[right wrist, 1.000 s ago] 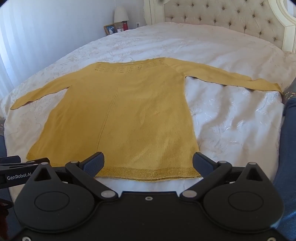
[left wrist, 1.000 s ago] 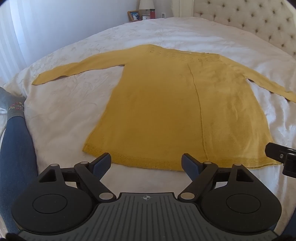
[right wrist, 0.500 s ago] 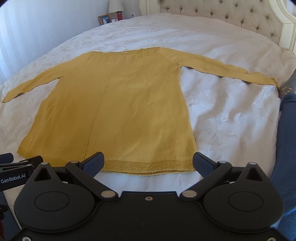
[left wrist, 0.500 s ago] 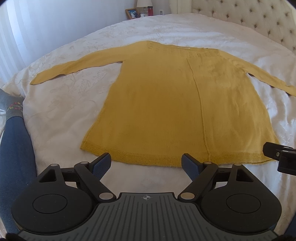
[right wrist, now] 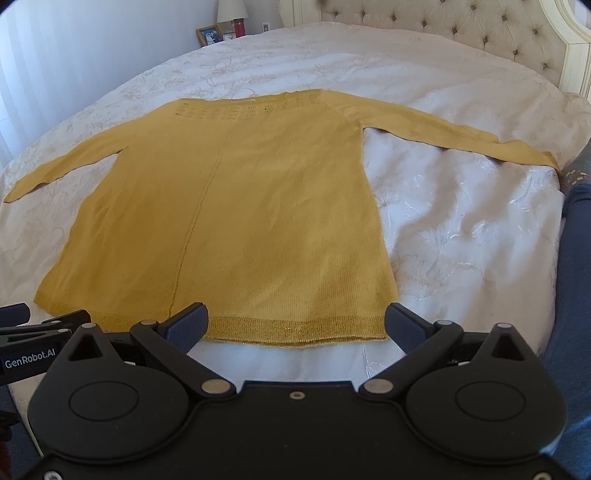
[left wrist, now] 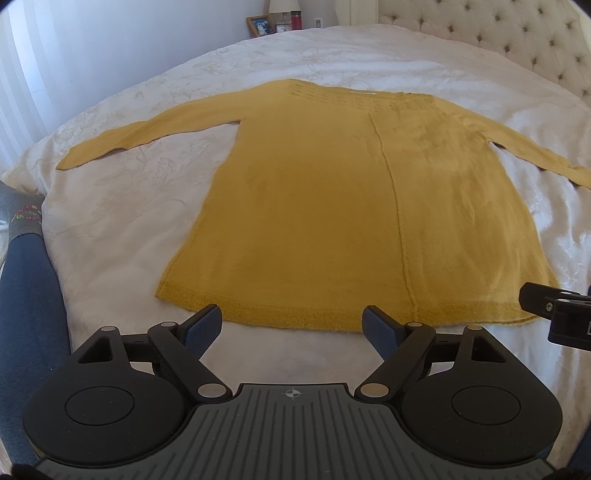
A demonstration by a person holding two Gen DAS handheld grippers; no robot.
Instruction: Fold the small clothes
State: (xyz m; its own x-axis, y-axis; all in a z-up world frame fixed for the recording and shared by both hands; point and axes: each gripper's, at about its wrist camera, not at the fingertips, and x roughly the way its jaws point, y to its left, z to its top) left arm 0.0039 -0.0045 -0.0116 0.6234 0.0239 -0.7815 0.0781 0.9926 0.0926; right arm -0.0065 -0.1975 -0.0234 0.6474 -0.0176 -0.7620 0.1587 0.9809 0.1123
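Since a second ago both views have crept nearer the sweater (left wrist: 332,206), so its hem now sits lower in each picture, just ahead of the fingertips, while the garment itself has not shifted on the bed (left wrist: 110,229).

The bed, under a white embossed cover, fills both views, and the tufted headboard (right wrist: 443,33) rises behind the sweater's neckline. The mustard-yellow sweater lies flat in the middle of the cover, neckline toward the headboard, hem toward the cameras, both sleeves spread out to the sides; a raised seam runs from neck to hem. Beyond the sweater's left sleeve, past the far edge of the bed, stand a lamp (right wrist: 231,9), a picture frame (right wrist: 209,36) and a red container (right wrist: 239,27).

The left gripper (left wrist: 293,326) hangs over bare cover just short of the hem, its jaws wide apart with nothing between them. The right gripper (right wrist: 295,325) hovers over the hem near the sweater's right corner, jaws likewise spread and empty; whether it touches the fabric cannot be told. Blue-clad legs (left wrist: 26,314) flank the bed to either side of the sweater.
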